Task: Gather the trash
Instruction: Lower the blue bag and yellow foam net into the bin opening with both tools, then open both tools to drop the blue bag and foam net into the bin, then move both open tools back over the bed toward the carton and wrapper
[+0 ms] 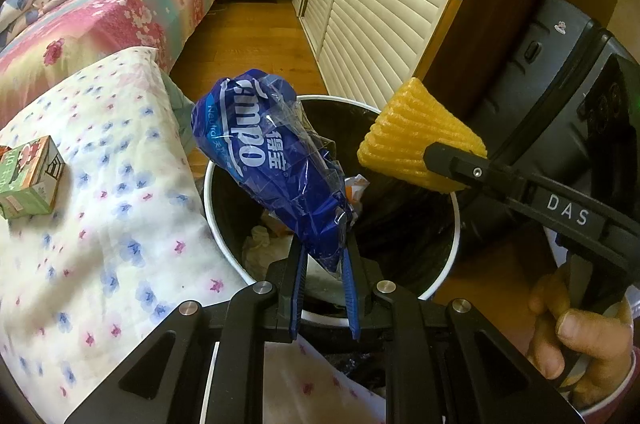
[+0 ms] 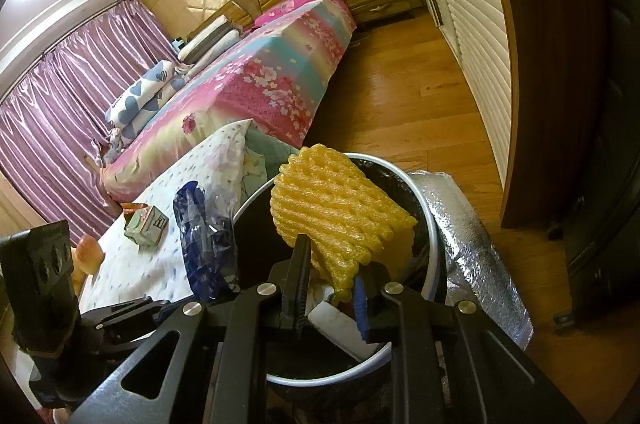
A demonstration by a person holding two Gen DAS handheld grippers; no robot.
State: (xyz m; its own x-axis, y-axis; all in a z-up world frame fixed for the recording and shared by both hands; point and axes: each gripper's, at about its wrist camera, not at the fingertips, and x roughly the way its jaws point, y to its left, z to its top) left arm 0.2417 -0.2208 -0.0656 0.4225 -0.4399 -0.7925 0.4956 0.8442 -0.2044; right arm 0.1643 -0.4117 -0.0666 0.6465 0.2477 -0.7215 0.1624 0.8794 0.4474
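Beside low surface under white cloth with small blue and pink flowers [image 1: 100, 224]: round white trash bin with black bag liner [image 1: 450, 256], paper scraps inside. Left gripper [image 1: 323, 260] squeezed tight on crumpled blue plastic tissue wrapper [image 1: 264, 159], held above bin mouth. Right gripper [image 2: 332, 274] squeezed tight on yellow foam net sleeve [image 2: 340, 212], also above bin. Small green carton [image 1: 30, 179] lies on cloth, well apart from bin.

left wrist: close above bin [image 1: 224, 248] | right wrist: same bin [image 2: 436, 288], opposite side
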